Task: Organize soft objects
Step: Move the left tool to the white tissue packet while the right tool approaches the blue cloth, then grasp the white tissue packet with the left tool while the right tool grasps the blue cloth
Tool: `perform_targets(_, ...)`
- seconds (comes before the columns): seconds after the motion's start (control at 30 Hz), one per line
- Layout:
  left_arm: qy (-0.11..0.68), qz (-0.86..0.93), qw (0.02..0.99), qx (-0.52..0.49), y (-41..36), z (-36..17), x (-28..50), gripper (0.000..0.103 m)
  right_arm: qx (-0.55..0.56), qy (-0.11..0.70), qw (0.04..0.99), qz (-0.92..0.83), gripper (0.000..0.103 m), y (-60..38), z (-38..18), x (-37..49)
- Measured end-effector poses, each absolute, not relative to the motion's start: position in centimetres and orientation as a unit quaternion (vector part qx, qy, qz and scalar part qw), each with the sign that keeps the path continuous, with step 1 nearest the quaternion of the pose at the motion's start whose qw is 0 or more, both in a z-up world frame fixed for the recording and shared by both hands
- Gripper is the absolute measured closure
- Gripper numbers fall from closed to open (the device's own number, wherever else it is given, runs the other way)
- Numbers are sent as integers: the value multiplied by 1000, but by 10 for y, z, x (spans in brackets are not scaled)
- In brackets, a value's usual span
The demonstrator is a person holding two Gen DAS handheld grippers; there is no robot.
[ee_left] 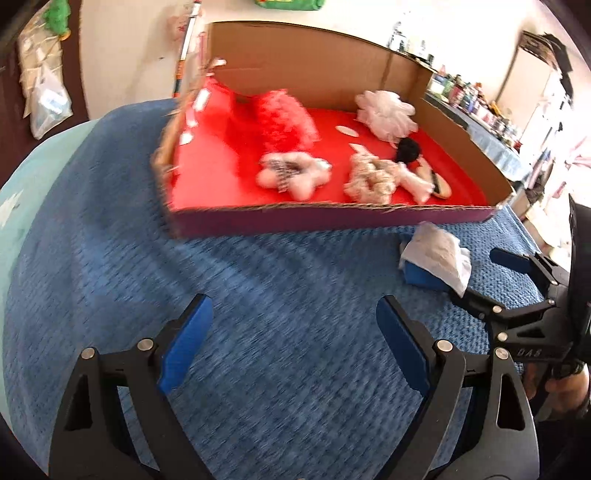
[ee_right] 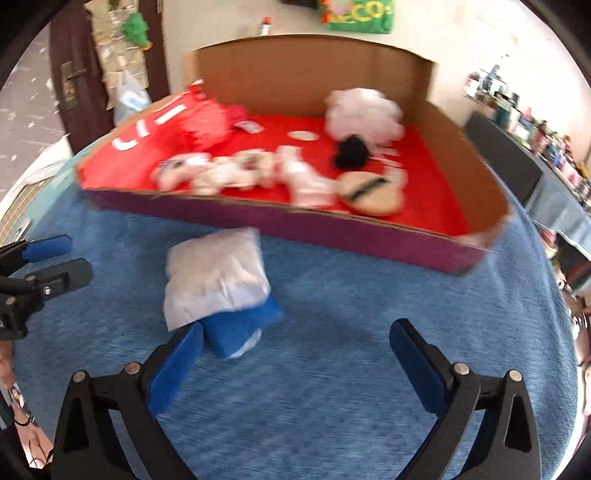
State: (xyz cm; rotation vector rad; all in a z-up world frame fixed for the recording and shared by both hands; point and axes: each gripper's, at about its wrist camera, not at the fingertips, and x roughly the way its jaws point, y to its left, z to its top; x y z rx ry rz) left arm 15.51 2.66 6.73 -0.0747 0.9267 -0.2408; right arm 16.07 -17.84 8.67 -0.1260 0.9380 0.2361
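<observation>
On the blue bed cover (ee_right: 332, 369) before the box (ee_right: 332, 229) | white-and-blue pad (ee_right: 218, 288): light, squashy, pinch mid-bulge | right gripper (ee_right: 295, 354) open, empty | left gripper (ee_left: 295, 332) open, empty

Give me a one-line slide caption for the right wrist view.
Open right claw nears white-and-blue soft bundle on blue cloth, before a red-lined cardboard box.

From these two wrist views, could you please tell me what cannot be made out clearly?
- Small white labels on the red floor of the shallow cardboard box: motion blur in both views, unreadable.
- Blue block under the white crumpled wrapping: mostly covered; right wrist view.
- Green printed bag: cut by the top edge.
- Shelf bottles: too small; left wrist view.
</observation>
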Motion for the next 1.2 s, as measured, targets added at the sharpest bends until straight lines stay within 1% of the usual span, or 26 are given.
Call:
perform_targets(0.2,455,-141,879,-32,12,63,167,13,-29,434,886,164,0,-196,97,160)
perform_targets(0.33,456,-143,878,-34,15,62,168,13,-52,425,883,193,0,-180,101,163)
perform_targets(0.4,456,-143,878,-35,19,63,168,13,-66,420,881,205,5,-168,101,166)
perform_targets(0.47,454,-142,879,-34,23,64,167,13,-79,419,880,210,17,-158,100,170)
perform_targets(0.5,454,-141,879,-34,25,64,167,13,-87,418,879,214,21,-151,99,172)
perform_targets(0.53,454,-140,879,-33,27,64,166,13,-91,418,878,217,31,-148,98,173)
perform_targets(0.57,453,-139,880,-33,29,65,165,13,-96,419,876,220,46,-143,97,173)
perform_targets(0.6,453,-138,880,-33,31,65,165,13,-103,418,874,225,52,-137,96,172)
perform_targets(0.7,450,-135,882,-36,38,68,162,13,-127,396,881,227,62,-126,99,167)
perform_targets(0.73,449,-134,883,-37,39,69,162,13,-129,386,884,230,73,-124,102,165)
perform_targets(0.77,448,-134,883,-39,41,70,161,13,-123,382,885,238,74,-122,105,163)
perform_targets(0.9,442,-131,886,-45,48,74,160,13,-83,374,878,287,74,-115,118,161)
perform_targets(1.0,439,-127,888,-48,53,76,159,13,-55,388,858,332,74,-103,116,164)
perform_targets(1.03,439,-125,889,-48,56,77,158,13,-53,396,852,339,67,-99,114,163)
perform_targets(1.07,439,-122,889,-49,58,77,158,13,-59,406,848,337,45,-94,109,164)
perform_targets(1.1,439,-120,889,-50,60,77,158,13,-74,412,848,325,31,-89,104,164)
perform_targets(1.13,441,-117,888,-51,61,76,158,13,-86,416,848,316,13,-86,100,163)
perform_targets(1.17,442,-116,888,-51,62,75,158,13,-90,412,851,312,9,-88,100,161)
perform_targets(1.2,444,-117,887,-50,61,74,158,13,-85,402,856,315,9,-91,103,156)
